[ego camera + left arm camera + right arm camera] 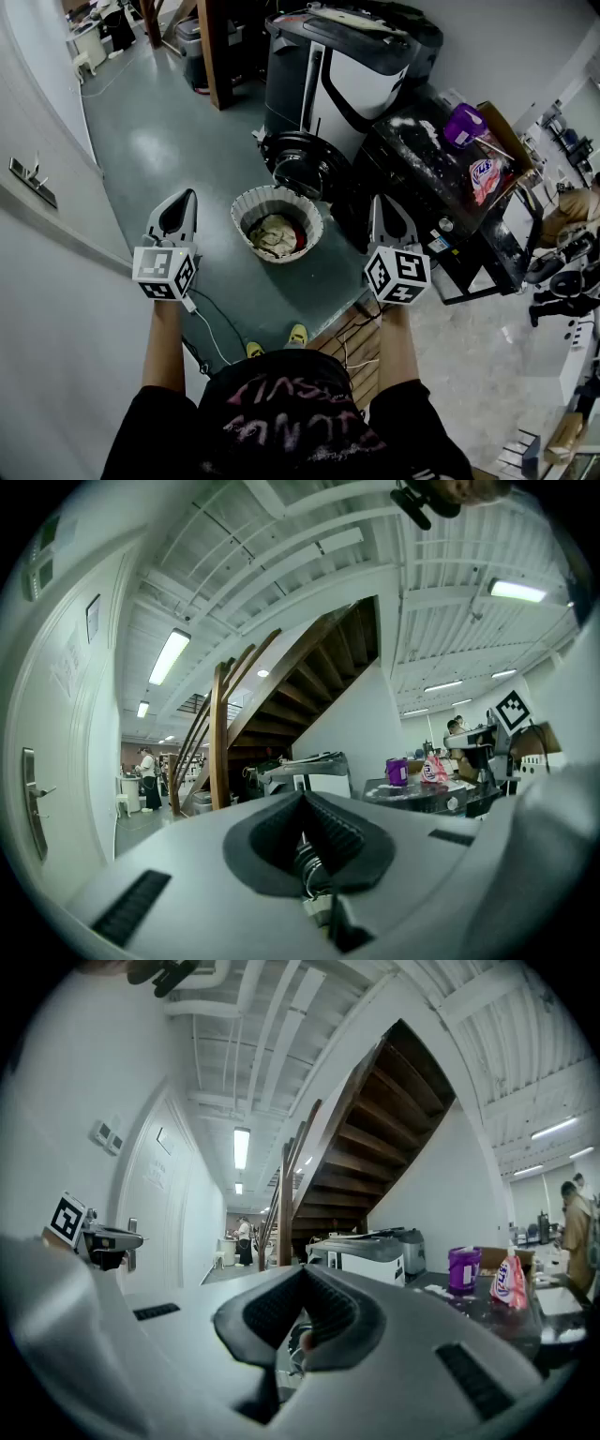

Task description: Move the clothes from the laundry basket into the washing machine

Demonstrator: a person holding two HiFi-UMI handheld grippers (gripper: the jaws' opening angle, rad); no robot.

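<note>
A round white laundry basket [309, 214] stands on the floor between my two grippers, with crumpled pale and red clothes [277, 232] inside. Behind it is the washing machine [339, 77], its round front door [302, 165] hanging open toward the basket. My left gripper [186, 197] is held level to the left of the basket, shut and empty. Right of the basket my right gripper [382, 202] is also level, shut and empty. In the two gripper views the jaws of the left gripper [302, 799] and the right gripper [302, 1272] meet at their tips with nothing between them.
A dark table [441, 192] at the right carries a purple tub [463, 124] and a pink detergent bag [485, 175]. A white wall with a door [37, 178] runs along the left. A wooden staircase [281, 682] rises behind the machine. A person [574, 1227] stands at far right.
</note>
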